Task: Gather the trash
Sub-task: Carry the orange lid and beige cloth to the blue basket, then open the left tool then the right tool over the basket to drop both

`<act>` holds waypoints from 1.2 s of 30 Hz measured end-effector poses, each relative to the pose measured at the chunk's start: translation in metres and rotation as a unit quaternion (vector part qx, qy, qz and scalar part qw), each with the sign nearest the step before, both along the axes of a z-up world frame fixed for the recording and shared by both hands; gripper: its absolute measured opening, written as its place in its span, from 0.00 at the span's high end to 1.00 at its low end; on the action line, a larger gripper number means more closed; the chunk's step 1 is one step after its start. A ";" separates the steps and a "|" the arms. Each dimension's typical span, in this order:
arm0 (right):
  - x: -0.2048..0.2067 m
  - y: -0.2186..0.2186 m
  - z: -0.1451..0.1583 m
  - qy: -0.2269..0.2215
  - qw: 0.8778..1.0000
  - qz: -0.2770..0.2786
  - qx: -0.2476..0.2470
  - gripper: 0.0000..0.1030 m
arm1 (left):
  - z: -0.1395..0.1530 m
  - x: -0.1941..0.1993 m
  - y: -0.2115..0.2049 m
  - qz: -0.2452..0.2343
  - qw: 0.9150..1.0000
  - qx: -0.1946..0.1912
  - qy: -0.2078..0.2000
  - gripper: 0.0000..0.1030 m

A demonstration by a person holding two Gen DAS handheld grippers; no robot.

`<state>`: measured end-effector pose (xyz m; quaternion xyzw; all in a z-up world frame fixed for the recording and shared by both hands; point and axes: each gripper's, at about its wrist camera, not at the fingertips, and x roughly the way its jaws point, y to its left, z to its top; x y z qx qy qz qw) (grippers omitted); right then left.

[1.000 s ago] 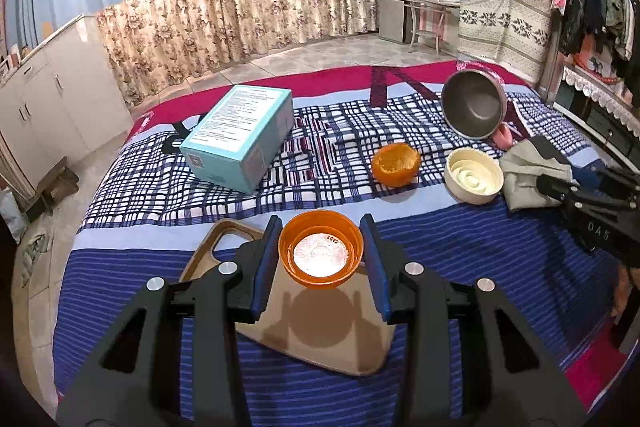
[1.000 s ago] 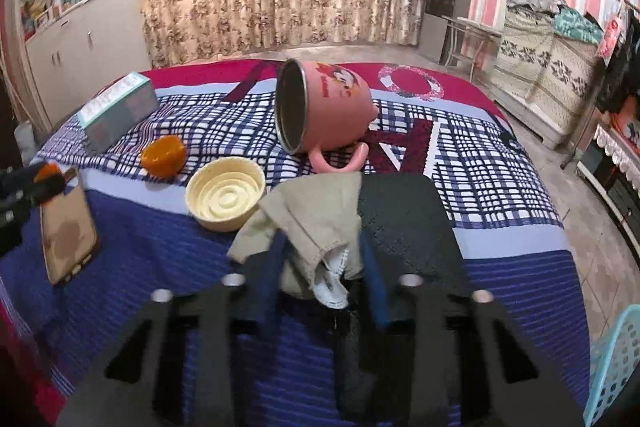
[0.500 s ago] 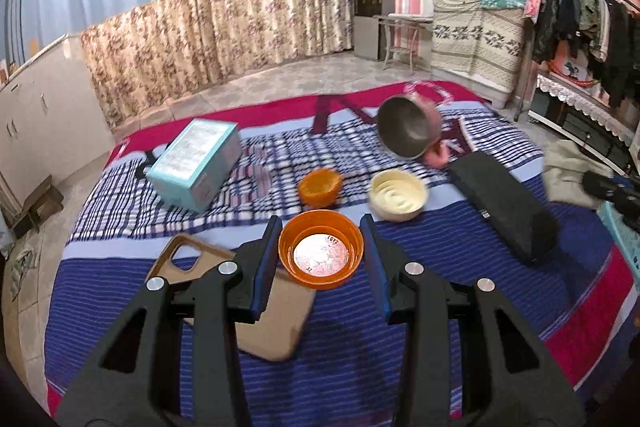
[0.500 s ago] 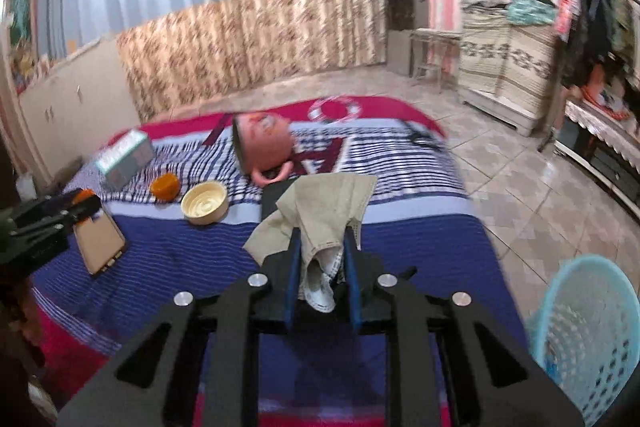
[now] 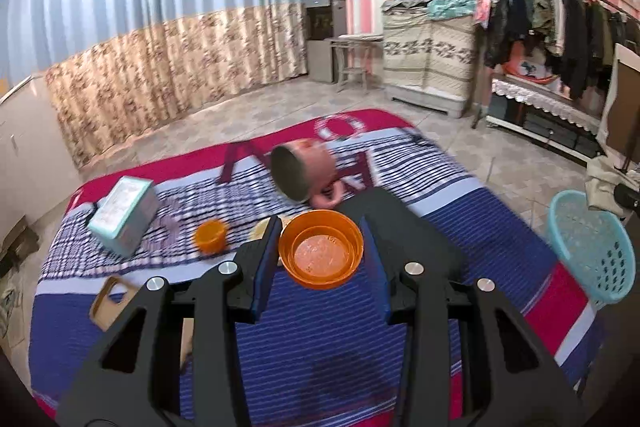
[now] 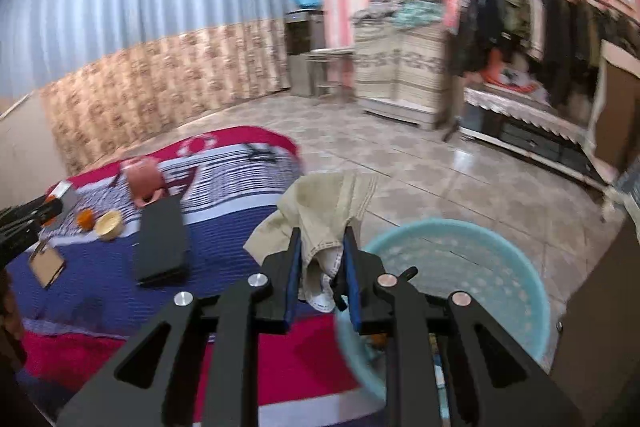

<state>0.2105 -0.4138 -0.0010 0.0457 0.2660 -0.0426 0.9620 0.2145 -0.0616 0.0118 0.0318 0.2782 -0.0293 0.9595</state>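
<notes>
My left gripper (image 5: 322,247) is shut on an orange plastic cup (image 5: 321,254) and holds it above the striped blanket (image 5: 280,339). My right gripper (image 6: 320,247) is shut on a beige cloth (image 6: 328,203) and holds it just left of the light blue basket (image 6: 452,267), over its near rim. The basket also shows at the right edge of the left wrist view (image 5: 592,247), beside the blanket, with the cloth (image 5: 604,183) above it.
On the blanket lie a tipped pink mug (image 5: 304,175), a teal box (image 5: 124,219), a small orange cup (image 5: 210,235), a tan phone case (image 5: 110,303), a cream lid (image 6: 108,223) and a black flat case (image 6: 162,239). Tiled floor (image 6: 420,179) and furniture stand behind.
Both grippers have risen and swung right. The right gripper carried the cloth off the blanket to the basket. The left gripper lifted the orange cup away from the phone case.
</notes>
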 end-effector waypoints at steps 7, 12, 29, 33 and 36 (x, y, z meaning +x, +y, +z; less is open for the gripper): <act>0.002 -0.050 -0.006 0.006 0.998 -0.054 0.011 0.80 | 0.008 0.011 -0.077 -0.064 0.998 -0.007 -0.010 0.62; 0.006 -0.080 -0.014 0.018 0.997 -0.076 0.017 0.80 | 0.007 0.016 -0.130 -0.105 0.994 -0.009 -0.011 0.62; 0.001 -0.132 -0.036 0.042 0.988 -0.135 0.054 0.80 | -0.029 0.025 -0.271 -0.215 0.976 -0.004 0.013 0.62; -0.002 -0.138 -0.038 0.043 0.987 -0.143 0.056 0.80 | -0.034 0.026 -0.291 -0.230 0.973 0.005 0.013 0.62; -0.003 -0.142 -0.039 0.043 0.986 -0.147 0.060 0.81 | -0.036 0.029 -0.305 -0.242 0.970 0.003 0.018 0.62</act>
